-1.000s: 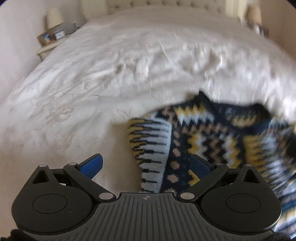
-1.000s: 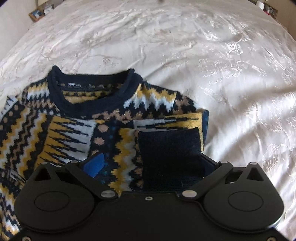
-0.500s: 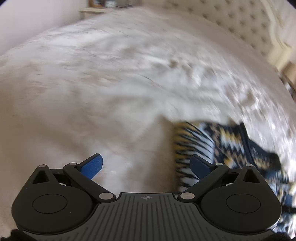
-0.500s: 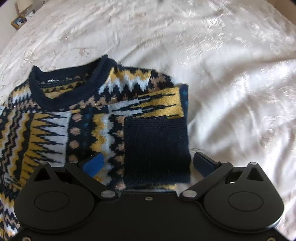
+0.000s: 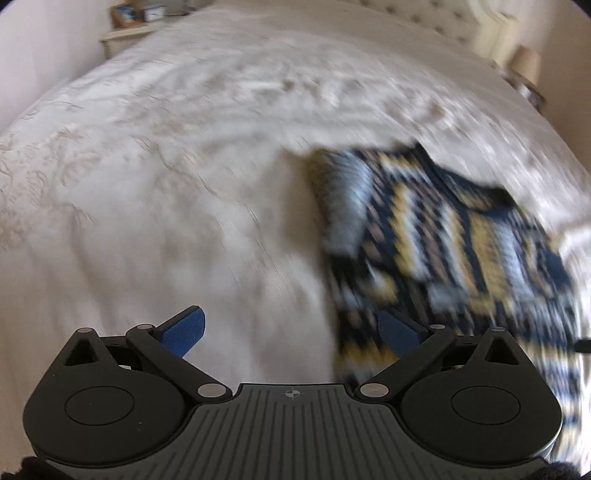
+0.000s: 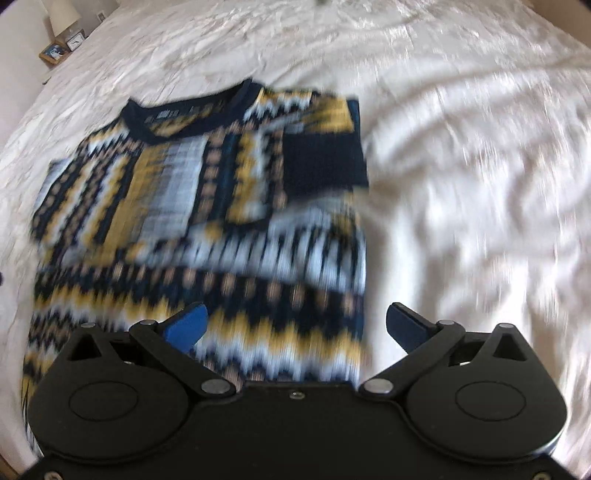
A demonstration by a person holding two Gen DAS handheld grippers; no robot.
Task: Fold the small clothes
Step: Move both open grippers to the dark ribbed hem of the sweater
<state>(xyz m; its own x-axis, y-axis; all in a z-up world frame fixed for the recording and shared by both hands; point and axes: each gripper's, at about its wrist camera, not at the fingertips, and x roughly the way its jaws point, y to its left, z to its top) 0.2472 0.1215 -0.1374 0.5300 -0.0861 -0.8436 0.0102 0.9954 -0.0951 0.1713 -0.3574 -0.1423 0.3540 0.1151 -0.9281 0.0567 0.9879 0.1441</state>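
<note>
Now looking along the left gripper [image 5: 291,332]: fingers spreading wide, holding nothing, hovering over the bare white bedspread [image 5: 166,192]. Lying to the right of it, partly under the right blue pad, the patterned sweater [image 5: 443,251], blurred by motion, so finer detail not possible to tell. Standing at the far left, a nightstand [image 5: 129,29] with a picture frame; at the far right, a lamp [image 5: 526,66].

Then looking along the right gripper [image 6: 295,328]: fingers also spreading wide, gripping nothing, hanging just above the near hem of the sweater, at its right edge. Showing here more of the garment: collar [image 6: 192,110] at the far side, the right sleeve lying folded inward across the chest, its dark cuff [image 6: 325,158] resting on the front. Left side also looking narrowed, probably the left sleeve folded in too, though not certain because of blur.

Judging the progress: sleeves seeming done, body lying long and flat. Remaining: bringing the hem up toward the collar, then smoothing.
</note>
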